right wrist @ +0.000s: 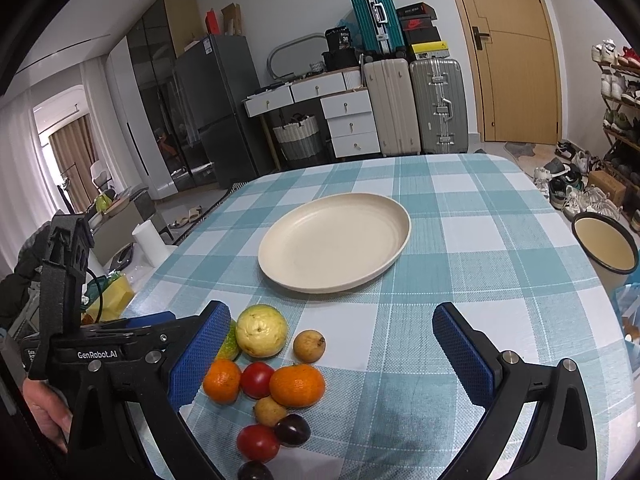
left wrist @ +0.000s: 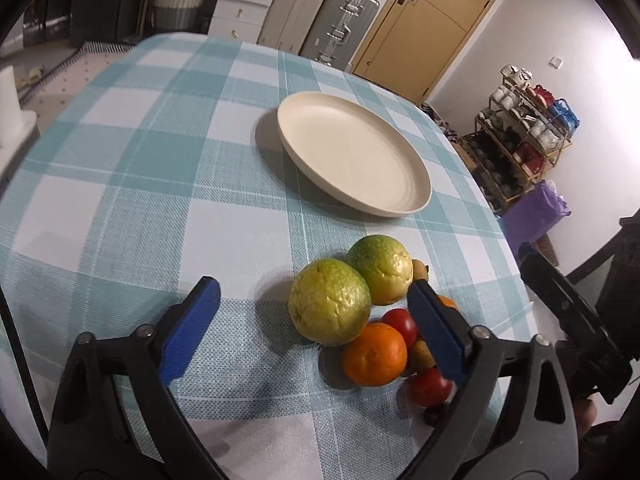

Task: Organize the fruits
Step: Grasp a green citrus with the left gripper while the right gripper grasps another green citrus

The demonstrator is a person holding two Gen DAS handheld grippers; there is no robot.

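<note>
A cream plate (left wrist: 360, 156) (right wrist: 336, 240) sits empty on the checked tablecloth. A cluster of fruit lies nearer me: two green guavas (left wrist: 330, 302) (left wrist: 380, 268), oranges (left wrist: 374, 354) (right wrist: 297, 385), red tomatoes (left wrist: 430, 386) (right wrist: 257, 379), small brown fruits (right wrist: 309, 346) and dark plums (right wrist: 293, 430). My left gripper (left wrist: 314, 308) is open above the table, its jaws either side of the near guava. My right gripper (right wrist: 332, 344) is open and empty, with the fruit cluster between its fingers and toward the left one.
The table (right wrist: 500, 264) has a rounded far edge. Beyond it stand suitcases (right wrist: 438, 106), a white drawer unit (right wrist: 348, 120) and a wooden door (right wrist: 516, 52). A shoe rack (left wrist: 520, 140) and a round bin (right wrist: 606, 250) stand at the right.
</note>
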